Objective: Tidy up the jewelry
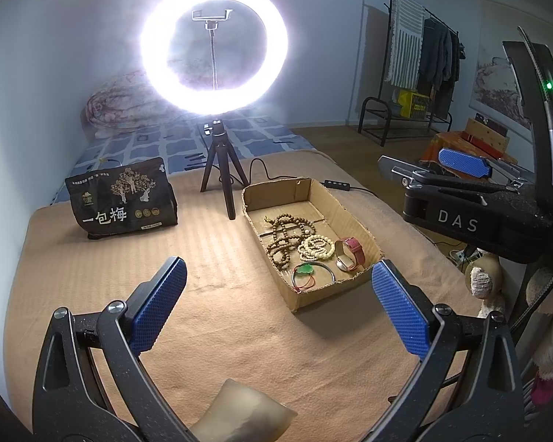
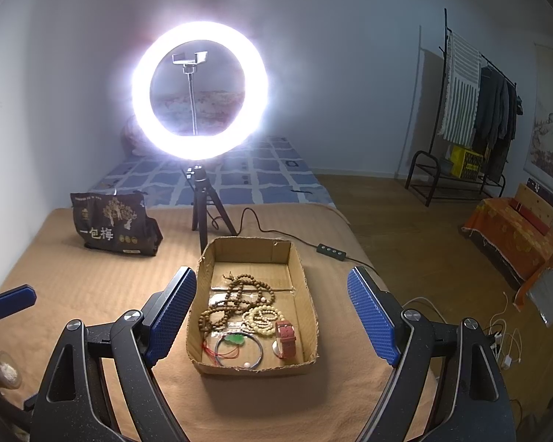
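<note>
Hovering above the blanket, both grippers stand wide apart and hold nothing. Left gripper points down at bare blanket, with the box just right of its right finger. Right gripper points down with its pads either side of the box, touching neither wall. Inside the box lie brown beads, cream beads, a red watch and a bangle.

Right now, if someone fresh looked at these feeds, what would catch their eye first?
The glaring ring light on its tripod at the back of the tan blanket dominates. Next, the cardboard box in front of it, holding brown beads, cream beads, a red-strapped watch and a bangle. A dark snack bag stands left.
</note>
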`<state>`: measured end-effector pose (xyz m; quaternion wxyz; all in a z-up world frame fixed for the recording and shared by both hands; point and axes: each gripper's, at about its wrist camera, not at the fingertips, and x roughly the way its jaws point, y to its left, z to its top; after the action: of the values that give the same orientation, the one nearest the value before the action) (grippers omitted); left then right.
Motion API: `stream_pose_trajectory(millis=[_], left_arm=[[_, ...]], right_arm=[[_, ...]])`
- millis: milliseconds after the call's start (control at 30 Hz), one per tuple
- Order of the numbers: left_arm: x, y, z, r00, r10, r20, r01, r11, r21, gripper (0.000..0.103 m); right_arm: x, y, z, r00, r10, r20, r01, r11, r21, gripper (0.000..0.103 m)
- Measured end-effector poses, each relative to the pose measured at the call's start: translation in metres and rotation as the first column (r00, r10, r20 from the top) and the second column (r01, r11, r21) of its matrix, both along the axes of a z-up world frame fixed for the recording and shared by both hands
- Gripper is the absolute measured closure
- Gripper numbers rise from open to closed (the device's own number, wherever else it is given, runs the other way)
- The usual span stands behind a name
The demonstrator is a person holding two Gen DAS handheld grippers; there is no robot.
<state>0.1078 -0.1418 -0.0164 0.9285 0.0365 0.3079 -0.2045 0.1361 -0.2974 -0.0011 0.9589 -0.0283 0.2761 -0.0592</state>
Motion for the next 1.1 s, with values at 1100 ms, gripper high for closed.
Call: stream_pose_trajectory(millis=[1100], left_arm=[[-0.0010, -0.0020, -0.0006, 1.000, 0.003, 0.001, -0.003, 1.000, 0.005, 0.001]], right_arm=[[-0.0032, -0.0019, -0.0055, 1.000, 0.008, -0.012, -0.008, 1.000, -0.002, 0.019]])
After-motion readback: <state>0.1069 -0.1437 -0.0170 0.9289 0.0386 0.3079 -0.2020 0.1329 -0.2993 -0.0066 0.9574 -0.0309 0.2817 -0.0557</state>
